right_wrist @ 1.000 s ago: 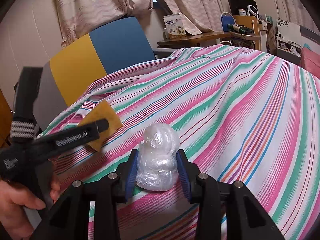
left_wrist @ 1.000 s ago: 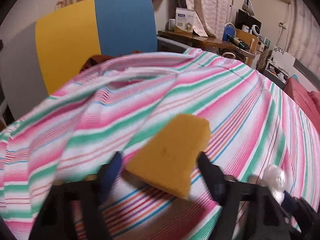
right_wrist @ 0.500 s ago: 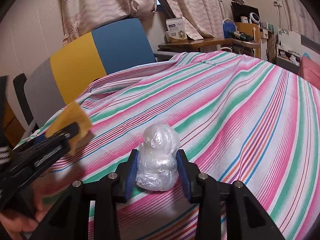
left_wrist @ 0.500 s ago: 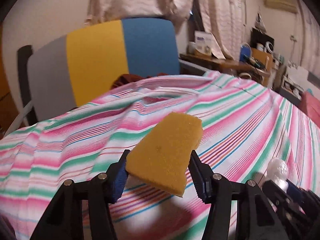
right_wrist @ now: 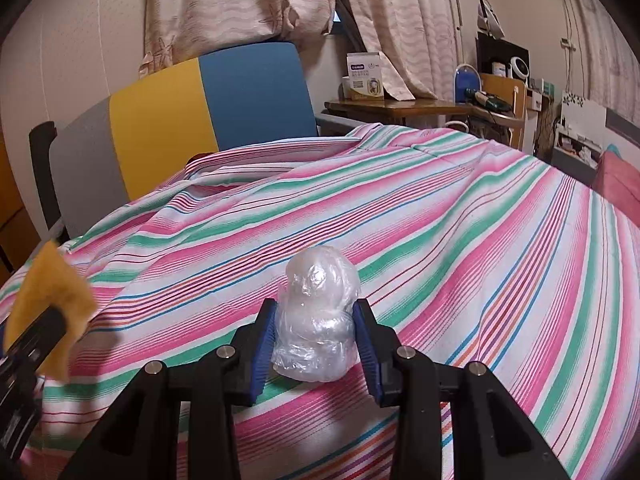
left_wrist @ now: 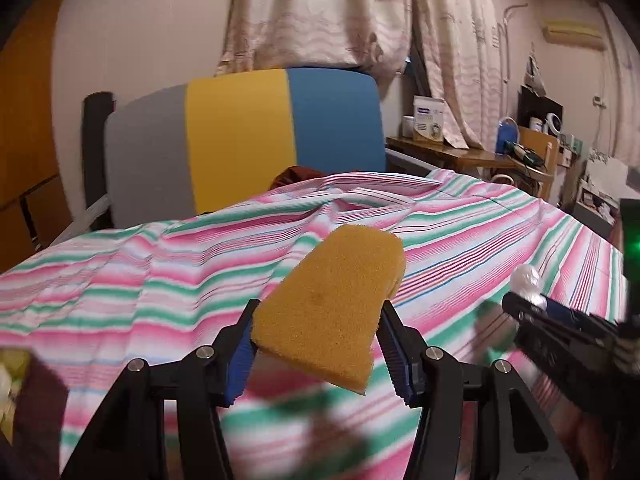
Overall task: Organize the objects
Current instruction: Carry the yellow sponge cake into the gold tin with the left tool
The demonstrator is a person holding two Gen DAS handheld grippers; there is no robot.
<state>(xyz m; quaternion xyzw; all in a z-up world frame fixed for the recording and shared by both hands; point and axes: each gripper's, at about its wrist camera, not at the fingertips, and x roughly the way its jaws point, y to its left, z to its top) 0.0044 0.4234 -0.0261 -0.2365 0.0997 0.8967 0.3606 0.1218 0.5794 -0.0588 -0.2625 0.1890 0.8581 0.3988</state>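
Above the striped bedspread [left_wrist: 120, 280] we pinch a yellow sponge [left_wrist: 332, 308] in our left gripper [left_wrist: 320, 354], its pads pressed on the sponge's sides, the sponge lifted clear of the cloth. At three o'clock of it, our right gripper [right_wrist: 316, 350] is clamped on a crumpled clear plastic wad [right_wrist: 318, 320] resting on the bedspread

The left tool [left_wrist: 316, 344] grips a yellow sponge [left_wrist: 328, 308] between its 2 blue pads [left_wrist: 240, 364], its jaws having just closed onto it. The sponge is lifted above the striped bedspread [left_wrist: 120, 280]. Right of the sponge, the right tool [left_wrist: 528, 300] pinches a crumpled clear plastic wad [left_wrist: 526, 278]. Behind the sponge stands a grey, yellow and blue chair back [left_wrist: 240, 140].
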